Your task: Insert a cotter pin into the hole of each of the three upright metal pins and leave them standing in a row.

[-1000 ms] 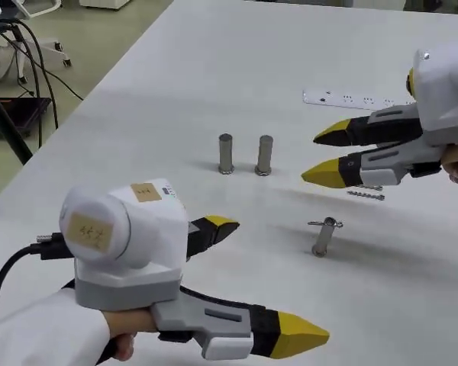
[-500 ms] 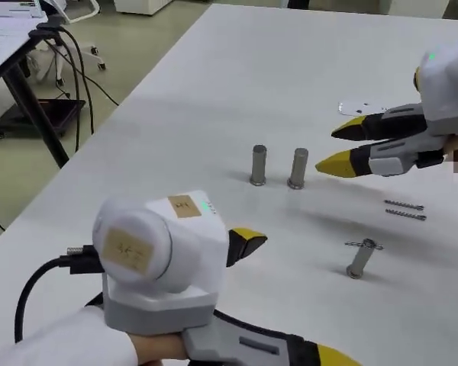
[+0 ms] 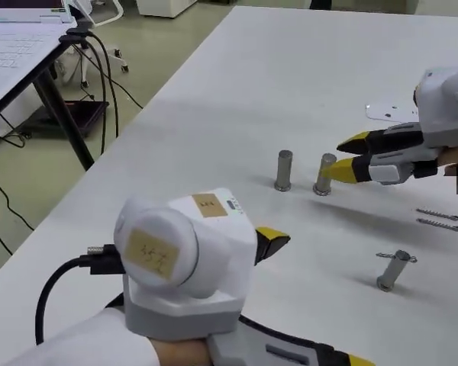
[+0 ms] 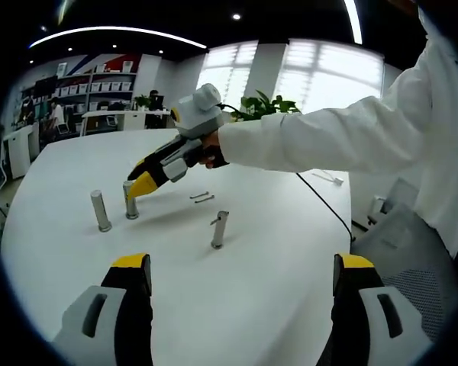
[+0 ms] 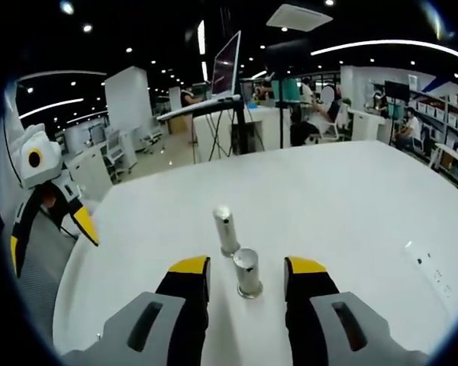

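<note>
Two bare upright metal pins [image 3: 284, 169] [image 3: 324, 174] stand side by side mid-table. A third pin [image 3: 393, 269], with a cotter pin through its top, stands apart to the right. Beyond it lie two loose cotter pins [image 3: 437, 219]. My right gripper [image 3: 345, 156] is open, and its yellow tips reach the right-hand bare pin. In the right gripper view that pin [image 5: 248, 280] stands between the jaws of the right gripper [image 5: 248, 264], with a gap on each side. My left gripper [image 3: 314, 299] is low and near, open and empty. The left gripper view shows the left gripper [image 4: 242, 265] facing all three pins [image 4: 130, 200].
A white flat plate [image 3: 389, 113] lies at the far right of the table [image 3: 214, 99]. A side desk with a laptop and cables [image 3: 30, 46] stands off the left edge. A power strip [image 5: 431, 271] lies to the right in the right gripper view.
My right gripper has moved left and down to the right-hand bare pin, which now sits between its jaws. The head camera has shifted; the pins stay put.
</note>
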